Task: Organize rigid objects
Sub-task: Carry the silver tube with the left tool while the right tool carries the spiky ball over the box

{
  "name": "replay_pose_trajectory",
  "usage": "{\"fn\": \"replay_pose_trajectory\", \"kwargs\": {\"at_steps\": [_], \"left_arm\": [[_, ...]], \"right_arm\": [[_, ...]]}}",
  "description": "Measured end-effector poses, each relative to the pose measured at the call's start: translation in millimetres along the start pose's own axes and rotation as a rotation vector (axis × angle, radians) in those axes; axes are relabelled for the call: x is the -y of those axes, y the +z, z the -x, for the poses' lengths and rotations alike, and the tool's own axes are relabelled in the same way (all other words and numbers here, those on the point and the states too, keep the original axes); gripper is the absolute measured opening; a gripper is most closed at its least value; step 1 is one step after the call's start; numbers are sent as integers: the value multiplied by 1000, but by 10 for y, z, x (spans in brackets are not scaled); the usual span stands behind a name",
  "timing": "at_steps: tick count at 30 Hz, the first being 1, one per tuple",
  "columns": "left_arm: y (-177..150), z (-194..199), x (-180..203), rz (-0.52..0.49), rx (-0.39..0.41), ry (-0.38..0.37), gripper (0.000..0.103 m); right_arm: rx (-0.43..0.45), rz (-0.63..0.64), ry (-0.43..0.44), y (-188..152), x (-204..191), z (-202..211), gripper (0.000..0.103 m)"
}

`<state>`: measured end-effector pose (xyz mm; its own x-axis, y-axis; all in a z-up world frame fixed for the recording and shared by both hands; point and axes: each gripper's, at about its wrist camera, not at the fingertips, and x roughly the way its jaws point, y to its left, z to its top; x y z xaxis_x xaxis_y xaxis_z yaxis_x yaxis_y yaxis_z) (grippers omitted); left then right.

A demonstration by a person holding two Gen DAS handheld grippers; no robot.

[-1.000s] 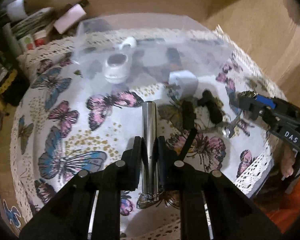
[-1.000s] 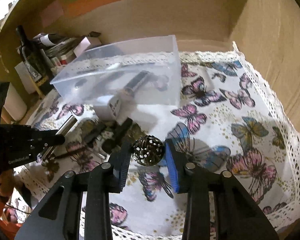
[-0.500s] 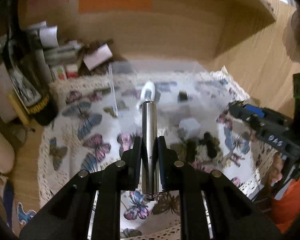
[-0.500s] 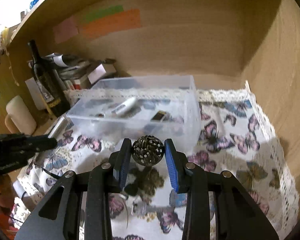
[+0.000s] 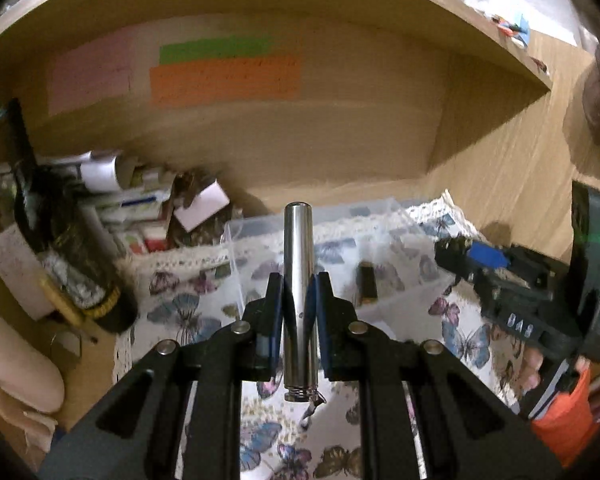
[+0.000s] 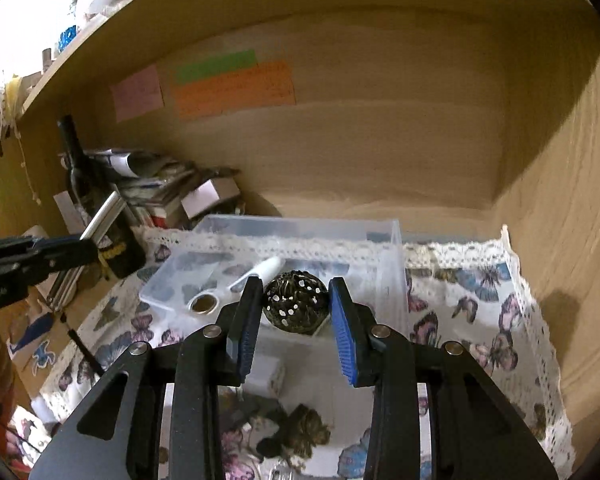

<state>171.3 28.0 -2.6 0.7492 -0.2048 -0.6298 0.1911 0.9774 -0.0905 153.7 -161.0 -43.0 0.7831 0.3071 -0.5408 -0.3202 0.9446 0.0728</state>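
Observation:
My left gripper [image 5: 298, 292] is shut on a shiny metal cylinder [image 5: 298, 280] that stands up between its blue pads, lifted above the butterfly cloth [image 5: 180, 312]. My right gripper [image 6: 296, 300] is shut on a perforated bronze metal ball [image 6: 295, 302], held in the air in front of the clear plastic box [image 6: 392, 272]. Inside the box lie a white tube [image 6: 266, 270], a small round tin [image 6: 204, 303] and a small dark and gold piece [image 5: 367, 288]. From the left wrist view the right gripper [image 5: 456, 250] shows at the right edge; from the right wrist view the left gripper [image 6: 88, 248] with the metal cylinder [image 6: 100, 216] shows at the left.
A dark wine bottle [image 5: 56, 240] and a pile of papers and boxes [image 5: 140, 200] crowd the left back corner. Wooden walls close the back and right, with a shelf overhead. Small dark objects [image 6: 296, 432] and a white block [image 6: 266, 376] lie on the cloth under my right gripper.
Both grippers have risen from the cloth with their objects and tilted up towards the wooden back wall. The clear box now sits lower in both views.

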Motion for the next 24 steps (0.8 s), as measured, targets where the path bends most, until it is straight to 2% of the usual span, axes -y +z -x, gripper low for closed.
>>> {"fn": "replay_pose_trajectory", "kwargs": {"at_steps": [7,12,18,24], "left_arm": [[327,-160,-17,-12,39,32,15],[446,-363,-115,11,43,46,15],[461,-741,-277,36,-19,72,15],[350,-1159,-366,40,-115,87,15]], "right_arm": [[-11,37,-6,60,-12,-126,31],[-29,31,-18,130,38,-281,31],[-68,44,-15,165,0,-526,31],[-145,39,11,95,-60,-861,31]]}}
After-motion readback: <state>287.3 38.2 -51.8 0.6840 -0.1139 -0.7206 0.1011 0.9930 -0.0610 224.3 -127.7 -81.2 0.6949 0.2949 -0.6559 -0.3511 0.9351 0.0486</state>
